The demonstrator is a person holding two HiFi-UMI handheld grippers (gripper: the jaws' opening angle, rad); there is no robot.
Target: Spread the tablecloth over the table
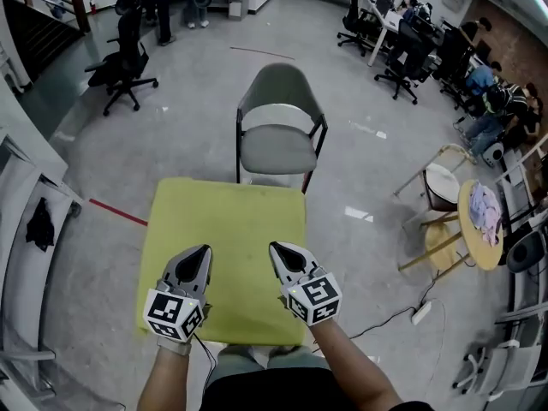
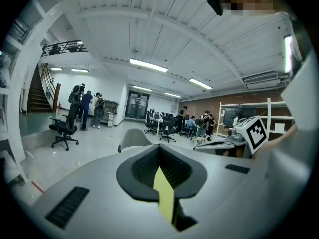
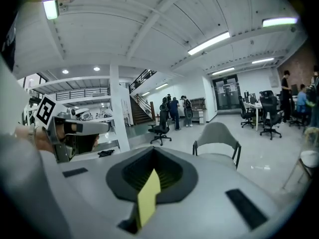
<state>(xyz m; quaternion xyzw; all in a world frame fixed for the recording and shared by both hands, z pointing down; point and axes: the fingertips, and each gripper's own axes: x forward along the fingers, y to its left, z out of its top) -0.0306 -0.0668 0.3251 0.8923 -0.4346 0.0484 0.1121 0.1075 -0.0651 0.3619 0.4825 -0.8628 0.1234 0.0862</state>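
Two sets of jaws, both clamped tight on fabric. The left gripper (image 2: 160, 176) has its pads pressed together with a thin fold of the yellow-green tablecloth (image 2: 165, 195) sticking out between them. The right gripper (image 3: 152, 176) is the same deal, with a little strip of that cloth pinched in its jaws.

From the head view the two grippers sit side by side, a bit apart and pointing away from the person. The tablecloth shows as a rough square under and ahead of them. Can't tell what's under it, it hides everything.

Just past the far edge of the cloth is a grey chair (image 1: 278, 127), facing this way. A red line (image 1: 118, 212) runs across the concrete floor (image 1: 197, 92) off to the left. Over on the right there's a round wooden table (image 1: 473, 238) with a pale bundle on it. Further back are black office chairs (image 1: 124, 58) and people (image 1: 497, 101) at desks.
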